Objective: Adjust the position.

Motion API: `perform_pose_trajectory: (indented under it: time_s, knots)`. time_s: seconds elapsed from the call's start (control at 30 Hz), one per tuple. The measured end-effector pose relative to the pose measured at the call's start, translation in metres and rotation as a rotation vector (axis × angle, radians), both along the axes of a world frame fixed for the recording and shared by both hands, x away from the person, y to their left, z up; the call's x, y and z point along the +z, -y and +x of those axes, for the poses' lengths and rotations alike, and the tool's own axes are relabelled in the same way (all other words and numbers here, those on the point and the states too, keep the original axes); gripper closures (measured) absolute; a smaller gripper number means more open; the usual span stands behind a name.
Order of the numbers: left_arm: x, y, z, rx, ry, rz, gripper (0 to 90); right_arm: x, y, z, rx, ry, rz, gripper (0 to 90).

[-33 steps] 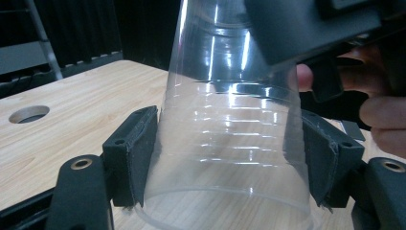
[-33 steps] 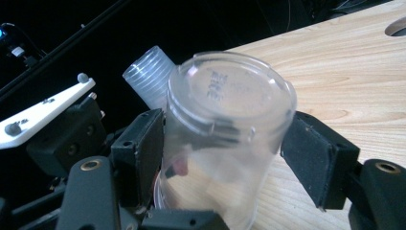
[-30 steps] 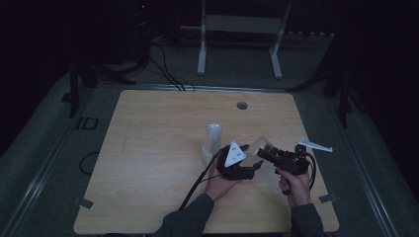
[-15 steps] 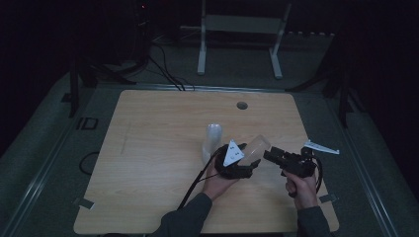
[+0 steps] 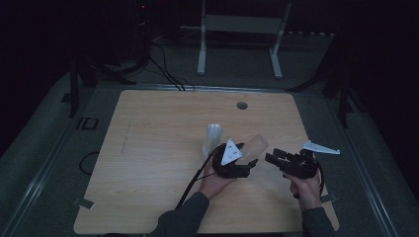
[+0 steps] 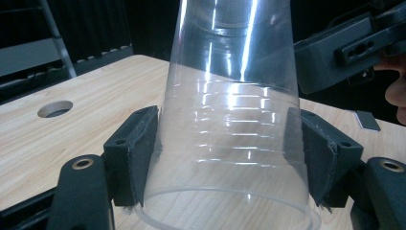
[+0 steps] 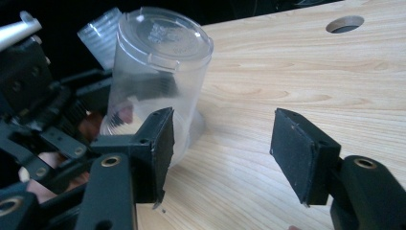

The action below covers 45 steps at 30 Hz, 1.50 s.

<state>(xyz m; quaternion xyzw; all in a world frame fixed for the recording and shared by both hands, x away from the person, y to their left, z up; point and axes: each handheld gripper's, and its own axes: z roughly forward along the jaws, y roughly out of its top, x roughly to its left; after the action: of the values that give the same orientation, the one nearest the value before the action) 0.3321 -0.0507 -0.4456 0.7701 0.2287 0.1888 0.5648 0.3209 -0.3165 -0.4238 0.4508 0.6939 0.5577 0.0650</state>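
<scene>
Two sets of tongs are at work: my left tongs [image 6: 225, 158] clamp a clear ribbed plastic cup [image 6: 230, 120] near its rim, tilted above the pale wooden surface [image 5: 163, 148]; my right tongs [image 7: 225, 148] gape empty just beside it.

You have no readable text here. The clear cup's [image 7: 158, 72] base carries embossed marks, but they are too blurred to make out. The grey plate [image 5: 231, 152] on your left hand-held gripper [image 5: 249, 165] shows small dark marks, too tiny to read.

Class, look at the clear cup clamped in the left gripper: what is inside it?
The clear cup in the left gripper looks empty: the wooden table shows through its wall. The right gripper view shows its closed base. A second cup stands behind.
</scene>
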Motion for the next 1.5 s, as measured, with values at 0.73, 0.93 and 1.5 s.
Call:
perform_pose_trajectory:
  time_s: [0.73,0.93,1.5]
  knots:
    - [-0.001,-0.006,0.004,-0.024,-0.021,0.063,29.2,0.014,-0.019,-0.004,0.027,0.091,-0.367,44.4]
    - [-0.001,-0.008,0.005,-0.029,-0.026,0.084,29.2,0.018,-0.023,-0.004,0.037,0.106,-0.423,44.4]
    - [-0.001,-0.009,0.006,-0.043,-0.026,0.129,29.2,0.025,-0.028,-0.003,0.083,0.136,-0.564,44.5]
